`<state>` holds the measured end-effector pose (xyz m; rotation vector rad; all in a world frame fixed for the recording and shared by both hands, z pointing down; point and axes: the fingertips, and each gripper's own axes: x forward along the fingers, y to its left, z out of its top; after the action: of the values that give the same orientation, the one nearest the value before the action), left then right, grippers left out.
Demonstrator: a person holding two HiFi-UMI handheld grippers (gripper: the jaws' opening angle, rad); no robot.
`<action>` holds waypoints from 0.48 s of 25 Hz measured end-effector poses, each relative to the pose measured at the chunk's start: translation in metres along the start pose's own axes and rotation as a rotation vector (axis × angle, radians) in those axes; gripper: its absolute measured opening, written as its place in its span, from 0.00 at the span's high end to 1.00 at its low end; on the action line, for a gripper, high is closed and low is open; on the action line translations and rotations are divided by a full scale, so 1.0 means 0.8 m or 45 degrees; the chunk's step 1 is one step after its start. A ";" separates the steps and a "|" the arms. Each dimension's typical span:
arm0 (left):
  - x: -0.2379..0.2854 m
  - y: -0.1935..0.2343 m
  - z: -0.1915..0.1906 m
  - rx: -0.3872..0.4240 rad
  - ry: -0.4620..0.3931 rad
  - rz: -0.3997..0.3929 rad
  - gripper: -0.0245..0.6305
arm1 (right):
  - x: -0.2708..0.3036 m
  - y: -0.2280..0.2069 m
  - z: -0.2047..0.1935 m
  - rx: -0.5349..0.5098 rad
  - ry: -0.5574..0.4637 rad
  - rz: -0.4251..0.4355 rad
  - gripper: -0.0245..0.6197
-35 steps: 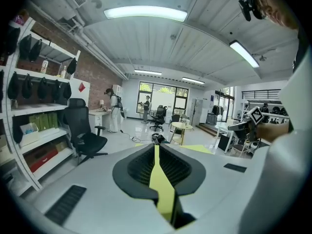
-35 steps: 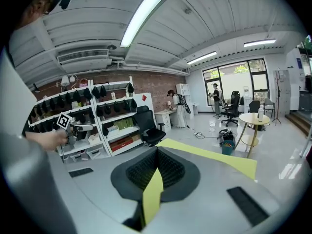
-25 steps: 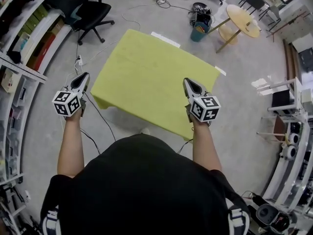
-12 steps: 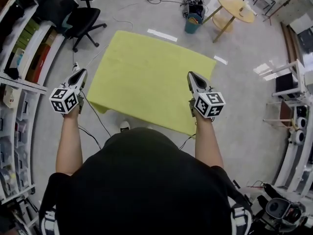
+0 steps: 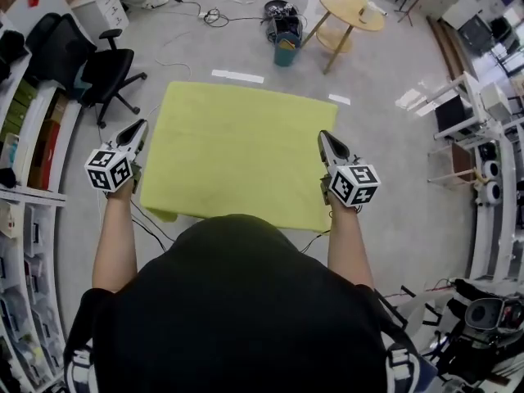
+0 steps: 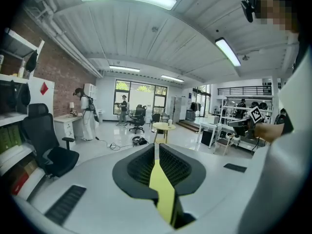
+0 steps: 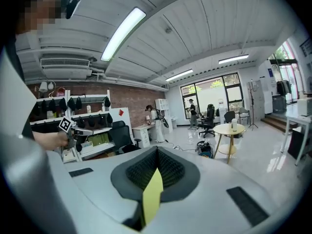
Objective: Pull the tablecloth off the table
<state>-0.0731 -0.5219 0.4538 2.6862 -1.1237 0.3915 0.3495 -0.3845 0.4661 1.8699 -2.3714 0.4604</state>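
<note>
Tablecloth: yellow, flat, long axis running gripper to gripper
Left gripper: clamped on its left edge
Right gripper: clamped on its right side

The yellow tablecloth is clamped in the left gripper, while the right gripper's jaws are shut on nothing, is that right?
Not quite. The right gripper is not empty: the right gripper view shows a strip of the yellow tablecloth pinched between its closed jaws. The left gripper does clamp the cloth, as you said.
</note>
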 end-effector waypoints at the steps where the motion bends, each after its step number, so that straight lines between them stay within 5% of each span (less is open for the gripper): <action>1: 0.006 0.008 0.004 0.001 -0.004 -0.017 0.89 | -0.003 -0.002 0.001 0.005 -0.003 -0.029 0.93; 12: 0.069 0.080 0.012 -0.004 0.021 -0.205 0.89 | -0.002 0.022 0.009 0.047 -0.006 -0.270 0.93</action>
<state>-0.0801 -0.6057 0.4676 2.7404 -0.8940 0.3825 0.3335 -0.3816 0.4557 2.1103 -2.1481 0.4822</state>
